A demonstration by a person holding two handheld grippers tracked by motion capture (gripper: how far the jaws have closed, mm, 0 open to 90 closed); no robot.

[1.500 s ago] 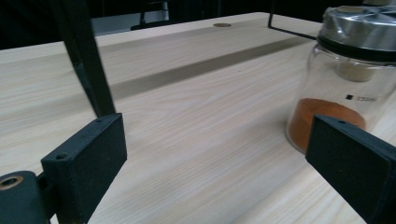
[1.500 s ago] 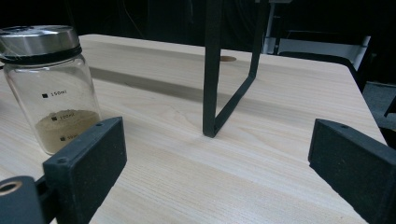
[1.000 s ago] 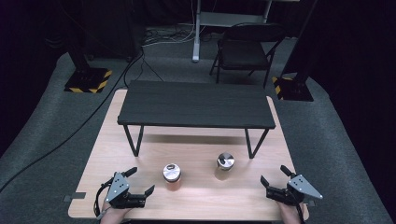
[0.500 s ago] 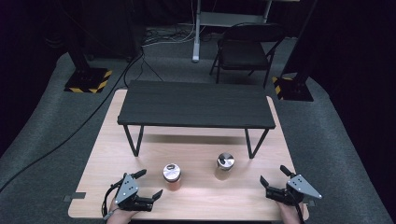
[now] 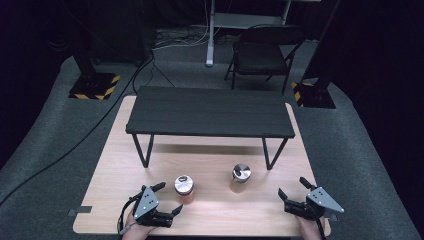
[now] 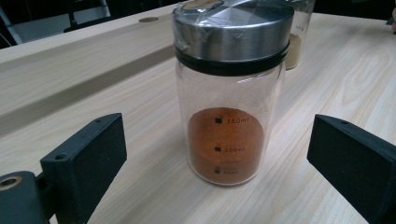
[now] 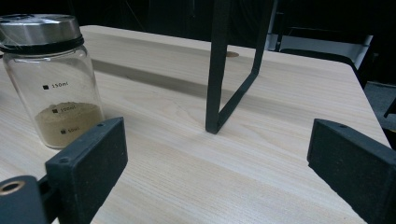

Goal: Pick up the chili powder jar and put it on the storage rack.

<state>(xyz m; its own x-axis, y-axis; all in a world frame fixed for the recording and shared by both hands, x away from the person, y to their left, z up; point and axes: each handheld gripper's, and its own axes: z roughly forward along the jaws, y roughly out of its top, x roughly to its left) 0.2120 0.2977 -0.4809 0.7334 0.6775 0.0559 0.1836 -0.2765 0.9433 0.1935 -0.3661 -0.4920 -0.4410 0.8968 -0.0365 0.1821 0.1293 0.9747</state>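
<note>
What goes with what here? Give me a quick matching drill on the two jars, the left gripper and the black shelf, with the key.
Things:
1. orange-powder jar
2. tan-powder jar
3. left gripper
4. black shelf

Places or states:
a. stands on thin legs farther back on the wooden table
b. jaws open, not touching anything
c. nearer the right gripper
d. in front of the open left jaws

Pairs: 1-d, 2-c, 3-b, 4-a

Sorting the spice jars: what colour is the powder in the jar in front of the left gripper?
Orange-brown powder, in the glass jar; the left gripper view shows it best.
</note>
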